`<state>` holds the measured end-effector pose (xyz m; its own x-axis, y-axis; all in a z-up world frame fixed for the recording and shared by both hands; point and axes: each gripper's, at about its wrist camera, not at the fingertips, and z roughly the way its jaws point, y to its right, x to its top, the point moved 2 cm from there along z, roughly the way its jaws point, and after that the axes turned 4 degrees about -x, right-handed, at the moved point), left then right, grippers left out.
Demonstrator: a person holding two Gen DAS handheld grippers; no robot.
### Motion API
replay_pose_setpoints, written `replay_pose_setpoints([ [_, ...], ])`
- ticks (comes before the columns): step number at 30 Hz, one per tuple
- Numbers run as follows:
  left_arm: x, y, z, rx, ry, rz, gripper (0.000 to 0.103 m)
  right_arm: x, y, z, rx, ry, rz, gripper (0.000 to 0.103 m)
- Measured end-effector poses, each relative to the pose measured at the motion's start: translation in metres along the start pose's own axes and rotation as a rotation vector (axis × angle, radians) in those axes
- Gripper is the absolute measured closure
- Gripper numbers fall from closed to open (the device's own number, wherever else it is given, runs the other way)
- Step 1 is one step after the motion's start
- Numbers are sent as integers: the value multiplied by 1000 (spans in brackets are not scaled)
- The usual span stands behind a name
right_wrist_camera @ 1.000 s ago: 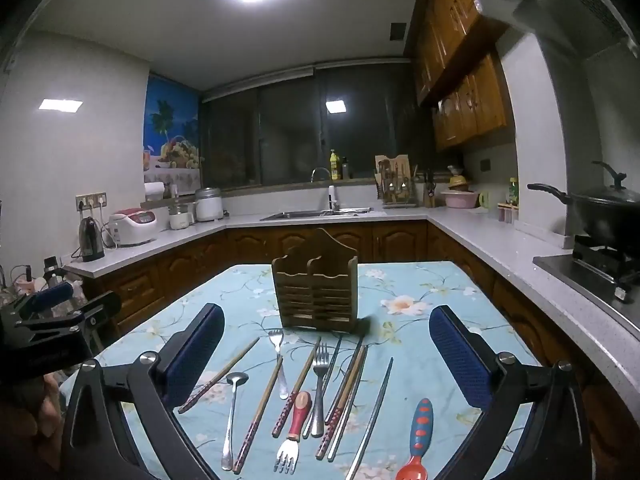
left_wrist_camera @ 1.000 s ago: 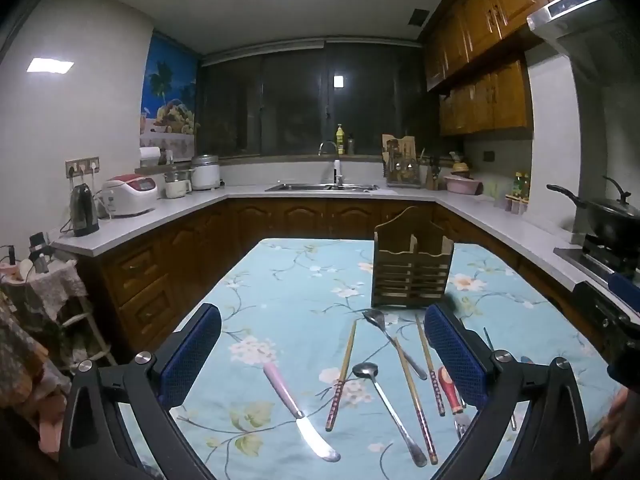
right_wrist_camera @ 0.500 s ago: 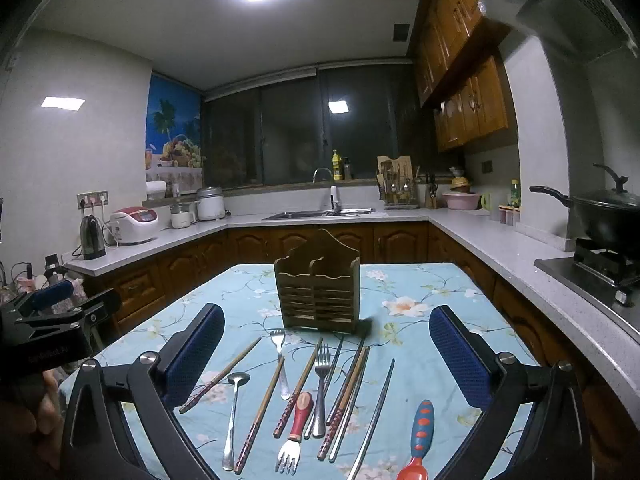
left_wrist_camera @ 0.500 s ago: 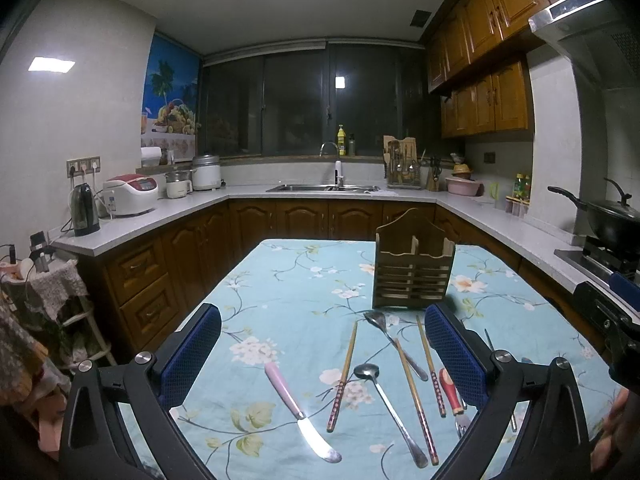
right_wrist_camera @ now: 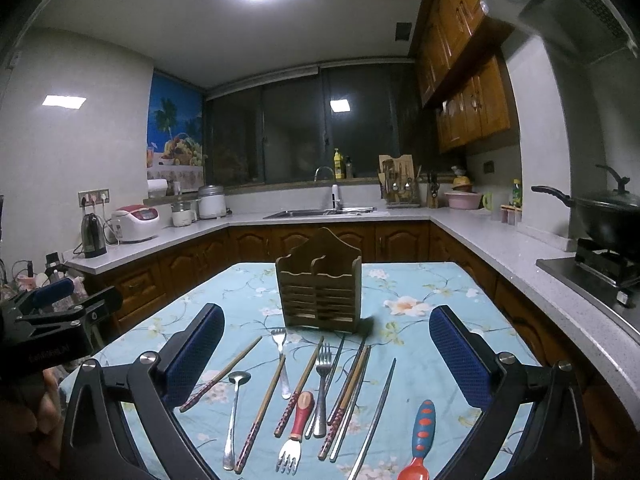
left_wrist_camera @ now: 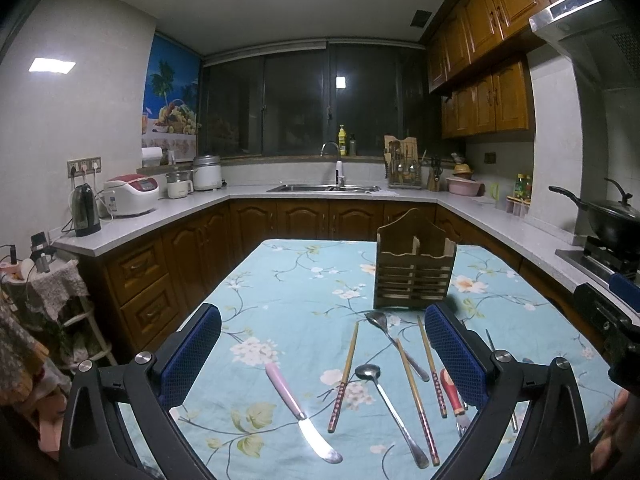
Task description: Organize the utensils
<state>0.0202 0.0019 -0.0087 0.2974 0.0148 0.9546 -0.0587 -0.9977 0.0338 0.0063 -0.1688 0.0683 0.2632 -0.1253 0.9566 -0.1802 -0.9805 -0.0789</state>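
Observation:
A wooden utensil holder (right_wrist_camera: 319,288) (left_wrist_camera: 414,264) stands upright on the floral tablecloth (left_wrist_camera: 288,292). In front of it lie several utensils: wooden chopsticks (right_wrist_camera: 304,390), a steel fork (right_wrist_camera: 322,384), steel spoons (right_wrist_camera: 234,412), a red-handled fork (right_wrist_camera: 298,426) and an orange-and-blue spoon (right_wrist_camera: 420,440). A pink-handled knife (left_wrist_camera: 298,412) lies apart at the left. My right gripper (right_wrist_camera: 326,348) hangs open above the utensils, holding nothing. My left gripper (left_wrist_camera: 322,350) is open too, over the knife and the left spoons (left_wrist_camera: 388,400).
Counters (left_wrist_camera: 160,212) with a kettle, a rice cooker and a sink (left_wrist_camera: 324,189) run along the left and back. A wok (right_wrist_camera: 600,216) sits on the stove at the right. The left gripper's body (right_wrist_camera: 48,328) shows at the left edge of the right wrist view.
Both views have shifted only slightly; the utensils and the holder lie as before and both grippers stay open.

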Motion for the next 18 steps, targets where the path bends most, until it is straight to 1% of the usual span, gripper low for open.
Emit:
replay_pose_setpoints([
  [18, -2, 1, 4, 1, -11, 3, 1, -1, -1, 2, 0, -5, -1, 0],
])
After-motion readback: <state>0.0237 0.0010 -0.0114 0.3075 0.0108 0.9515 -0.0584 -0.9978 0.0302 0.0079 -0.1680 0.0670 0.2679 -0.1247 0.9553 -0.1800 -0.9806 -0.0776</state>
